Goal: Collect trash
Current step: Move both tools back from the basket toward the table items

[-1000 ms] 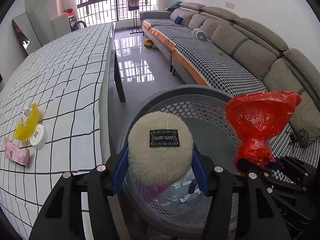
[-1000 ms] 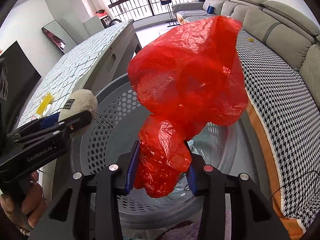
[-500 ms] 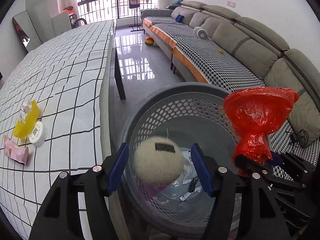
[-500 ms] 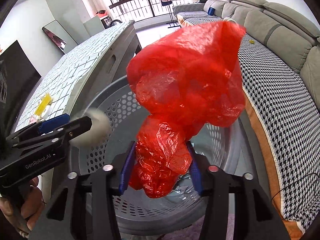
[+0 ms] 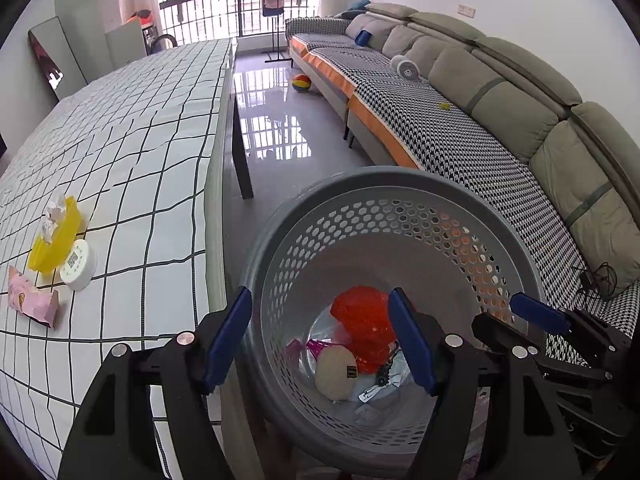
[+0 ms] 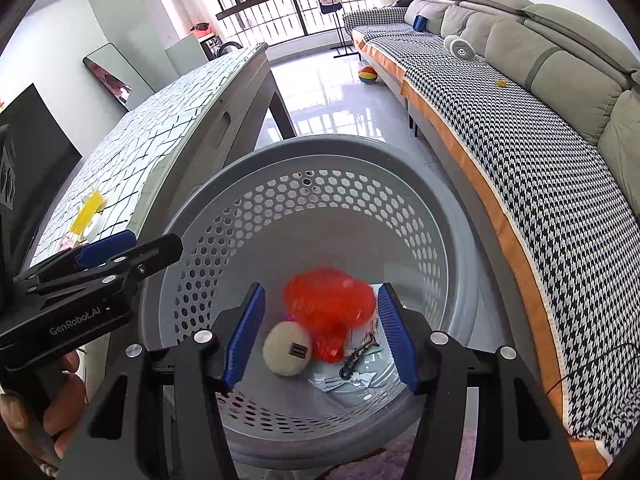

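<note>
A grey perforated basket (image 5: 404, 184) (image 6: 320, 152) stands on the floor between the table and the sofa. At its bottom lie a red plastic bag (image 5: 366, 326) (image 6: 330, 308), a cream fluffy puff (image 5: 334, 372) (image 6: 286, 350) with a black label, and small scraps. My left gripper (image 5: 320, 336) is open and empty above the basket's left rim. My right gripper (image 6: 320, 332) is open and empty above the basket; it also shows in the left wrist view (image 5: 536, 316).
The checked table (image 5: 120, 160) on the left bears a yellow tray (image 5: 56, 240) with crumpled paper, a white round lid (image 5: 78, 264) and a pink wrapper (image 5: 32, 302). A houndstooth-covered sofa (image 5: 460, 128) runs along the right. A coloured ball (image 5: 301, 83) lies on the floor.
Both grippers opened. The puff fell from the left gripper and the red bag from the right gripper; both now lie in the basket.
</note>
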`<state>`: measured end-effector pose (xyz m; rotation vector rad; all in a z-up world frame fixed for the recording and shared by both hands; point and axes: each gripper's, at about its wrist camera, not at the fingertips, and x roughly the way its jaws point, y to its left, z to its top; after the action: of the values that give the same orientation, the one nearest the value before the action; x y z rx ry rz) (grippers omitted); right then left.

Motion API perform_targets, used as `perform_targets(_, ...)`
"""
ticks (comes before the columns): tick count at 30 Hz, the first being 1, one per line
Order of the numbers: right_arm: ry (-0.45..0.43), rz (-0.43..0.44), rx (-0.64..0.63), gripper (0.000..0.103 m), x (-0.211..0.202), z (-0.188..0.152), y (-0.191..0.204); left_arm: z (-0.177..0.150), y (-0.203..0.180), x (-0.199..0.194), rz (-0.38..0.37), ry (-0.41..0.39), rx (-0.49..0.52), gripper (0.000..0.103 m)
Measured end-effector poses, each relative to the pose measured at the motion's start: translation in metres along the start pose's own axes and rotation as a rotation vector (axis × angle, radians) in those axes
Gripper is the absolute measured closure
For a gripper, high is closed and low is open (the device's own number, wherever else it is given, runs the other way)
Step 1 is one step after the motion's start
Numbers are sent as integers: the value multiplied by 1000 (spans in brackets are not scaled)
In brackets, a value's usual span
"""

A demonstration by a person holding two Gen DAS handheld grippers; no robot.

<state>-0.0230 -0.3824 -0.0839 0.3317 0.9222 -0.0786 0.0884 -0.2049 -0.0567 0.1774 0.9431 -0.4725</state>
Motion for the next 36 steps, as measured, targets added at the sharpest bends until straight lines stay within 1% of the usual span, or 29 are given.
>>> perform_targets(15,-13,-10,10,47,-8,-4,-2,-1,-2,-4,12,-12,5,33)
perform_targets(17,-20,-13,10,47,-12,-5,-1,-1,-3,-6,14,-18,7,31)
perform_targets(20,-36,-21,11,42,-20,-8,-2,0,-3,-9,15,-30,5,28)
perform_targets(24,-54,-28,11,40,-32,-13,-1,1,-3,-15,16,-49,3,26)
perform_targets(27,-73,-35,10,39,-43,-17,0,0,-3,-24,10,-62,3,25)
perform_targets(32,-112,-33,15,35,-61,-22,5,-3,1,-48,14,-106,-2,16)
perform_targets(36,-125,-17,5,35,-71,-26,14,-7,12,-72,24,-144,-21,12)
